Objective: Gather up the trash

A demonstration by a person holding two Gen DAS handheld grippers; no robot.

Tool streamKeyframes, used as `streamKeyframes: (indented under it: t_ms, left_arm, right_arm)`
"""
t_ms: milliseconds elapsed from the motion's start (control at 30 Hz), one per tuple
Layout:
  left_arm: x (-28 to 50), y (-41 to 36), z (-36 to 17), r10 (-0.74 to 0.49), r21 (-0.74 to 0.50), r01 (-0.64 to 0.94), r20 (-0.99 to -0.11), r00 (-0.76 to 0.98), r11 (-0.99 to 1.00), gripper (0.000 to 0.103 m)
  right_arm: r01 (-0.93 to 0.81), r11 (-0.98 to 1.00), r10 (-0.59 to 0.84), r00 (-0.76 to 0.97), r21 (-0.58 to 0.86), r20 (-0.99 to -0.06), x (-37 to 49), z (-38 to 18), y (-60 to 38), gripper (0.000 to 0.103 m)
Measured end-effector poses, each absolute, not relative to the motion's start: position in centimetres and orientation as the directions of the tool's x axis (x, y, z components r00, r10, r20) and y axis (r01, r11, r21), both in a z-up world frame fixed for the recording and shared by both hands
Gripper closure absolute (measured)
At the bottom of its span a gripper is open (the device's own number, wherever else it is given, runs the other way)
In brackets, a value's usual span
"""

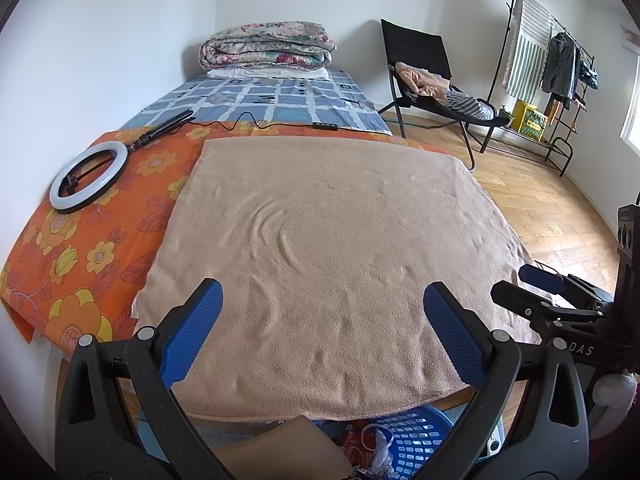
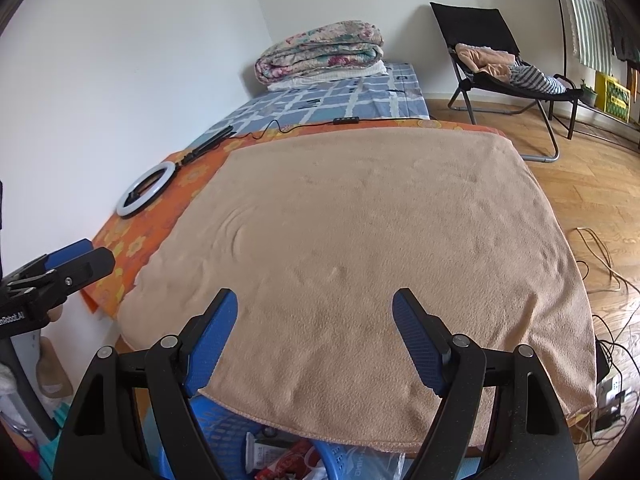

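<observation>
Directly beneath both tools, at the near edge of the counter, a blue basket [image 2: 224, 432] is seen, partly hidden under the overhanging blanket [image 2: 360, 260]. Packets and wrappers [image 2: 288, 460] are noted inside it, so the trash is judged to be already gathered there, below and just behind the fingertips. No loose litter is found on the blanket ahead of either tool.

The left tool [image 1: 322, 332] is held wide, nothing between its blue pads [image 1: 192, 336]. The right tool [image 2: 314, 340] is likewise spread wide and empty, its pads [image 2: 420, 348] clear of the fabric. Both are angled down over the near edge, side by side, each visible at the margin of the other's view. This posture is judged to be a rest or survey stance, suited to the close of the task or a check for leftovers.

Far ahead and to the left, a ring light [image 1: 90, 176] lies on the orange sheet [image 1: 80, 264], its cable run toward the bed [image 1: 272, 100]. It is not judged to be trash. A chair [image 1: 424, 80] stands far ahead to the right, on the floor.
</observation>
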State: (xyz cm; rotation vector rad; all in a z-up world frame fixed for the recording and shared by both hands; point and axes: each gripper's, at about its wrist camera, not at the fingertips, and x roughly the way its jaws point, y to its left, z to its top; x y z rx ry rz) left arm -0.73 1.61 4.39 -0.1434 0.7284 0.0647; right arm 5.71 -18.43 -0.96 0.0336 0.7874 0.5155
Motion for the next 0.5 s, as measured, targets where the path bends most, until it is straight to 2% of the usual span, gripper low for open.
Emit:
streamKeyframes:
  t_ms: [500]
  left_arm:
    - [-0.74,1.51,4.42,0.010,-0.107,-0.109,-0.667,0.745,0.988,0.001]
  right_arm:
    - [-0.430,0.876,0.455,0.588,0.218,-0.669,5.63,-1.09,-18.49,0.023]
